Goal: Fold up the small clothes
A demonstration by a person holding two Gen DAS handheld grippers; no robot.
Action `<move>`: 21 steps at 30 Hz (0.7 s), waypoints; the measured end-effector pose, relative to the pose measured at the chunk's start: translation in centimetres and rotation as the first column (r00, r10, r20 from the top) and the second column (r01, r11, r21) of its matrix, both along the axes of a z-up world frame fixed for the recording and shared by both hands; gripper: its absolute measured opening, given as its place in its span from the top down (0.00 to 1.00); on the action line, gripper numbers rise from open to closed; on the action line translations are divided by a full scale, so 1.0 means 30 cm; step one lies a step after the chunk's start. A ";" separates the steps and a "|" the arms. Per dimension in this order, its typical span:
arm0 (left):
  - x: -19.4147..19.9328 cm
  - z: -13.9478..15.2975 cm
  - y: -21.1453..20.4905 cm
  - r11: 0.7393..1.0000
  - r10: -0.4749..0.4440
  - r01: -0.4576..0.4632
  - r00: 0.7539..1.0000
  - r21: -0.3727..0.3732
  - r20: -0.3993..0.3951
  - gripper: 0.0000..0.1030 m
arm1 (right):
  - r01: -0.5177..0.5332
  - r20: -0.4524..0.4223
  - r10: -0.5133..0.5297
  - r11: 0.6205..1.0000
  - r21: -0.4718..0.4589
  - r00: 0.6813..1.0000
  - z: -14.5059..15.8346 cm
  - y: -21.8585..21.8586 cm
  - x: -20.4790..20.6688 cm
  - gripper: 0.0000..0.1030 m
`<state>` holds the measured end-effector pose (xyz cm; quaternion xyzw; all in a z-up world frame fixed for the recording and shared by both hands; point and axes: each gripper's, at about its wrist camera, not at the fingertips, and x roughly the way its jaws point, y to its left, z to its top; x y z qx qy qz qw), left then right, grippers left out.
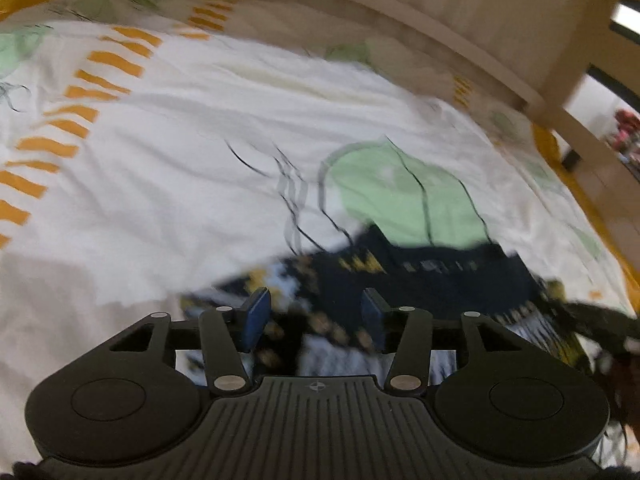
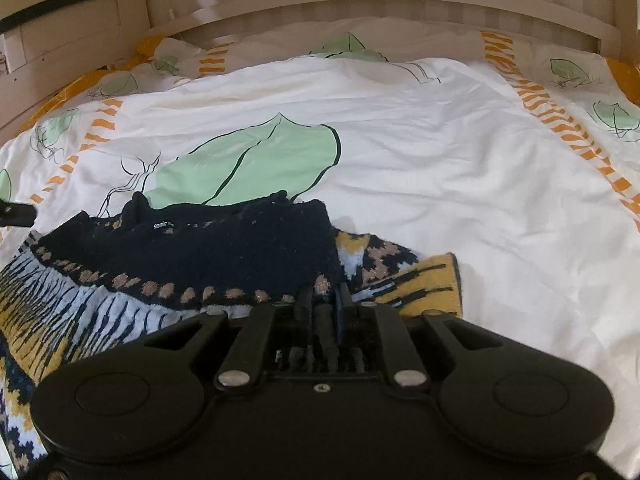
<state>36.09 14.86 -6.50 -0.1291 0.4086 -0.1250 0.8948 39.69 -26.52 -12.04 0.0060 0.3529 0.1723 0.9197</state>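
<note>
One wide bed cover [image 2: 420,152], white with green leaves and orange dashes, is serving as the folding surface, giving the garment a flat, soft base below the pale wooden bed frame [image 2: 360,4]. Lying on it, near the bottom of both views, is the small knitted sweater [image 2: 224,248], navy at the yoke with tan, yellow and pale blue bands; its navy top is lying doubled over the patterned body, and a yellow-cuffed sleeve [image 2: 424,280] is sticking out to the right, probably awaiting its own fold. The left gripper [image 1: 316,312] is hovering over the knit with its blue pads [image 1: 256,316] standing well apart, nothing pinched. The right gripper [image 2: 326,300] is keeping its fingers narrow, seemingly nipping the sweater's edge to control the fold.
</note>
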 end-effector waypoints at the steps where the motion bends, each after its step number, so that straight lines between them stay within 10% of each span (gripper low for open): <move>1: 0.005 -0.013 -0.010 1.000 -0.018 0.018 1.000 -0.011 -0.016 0.53 | 0.001 -0.002 -0.001 1.000 0.003 1.000 0.000 0.004 0.006 0.79; 7: 0.024 -0.100 -0.059 0.999 -0.042 0.043 0.996 0.008 -0.080 0.55 | 0.000 -0.006 0.000 1.000 0.012 1.000 0.001 -0.002 0.003 0.78; 10: 0.021 -0.104 -0.077 0.997 -0.058 0.061 0.996 0.036 -0.062 0.92 | -0.002 -0.004 0.002 1.000 0.016 1.000 -0.001 -0.005 0.002 0.78; 17: -0.088 0.026 -0.091 0.987 -0.066 0.041 0.985 0.155 0.157 0.95 | -0.020 0.108 0.017 0.999 0.026 0.994 0.079 0.002 -0.070 0.86; 21: -0.020 0.034 -0.081 0.989 -0.071 0.052 0.988 0.141 0.135 0.95 | -0.007 0.143 0.001 0.999 0.046 0.990 0.137 0.008 -0.047 0.86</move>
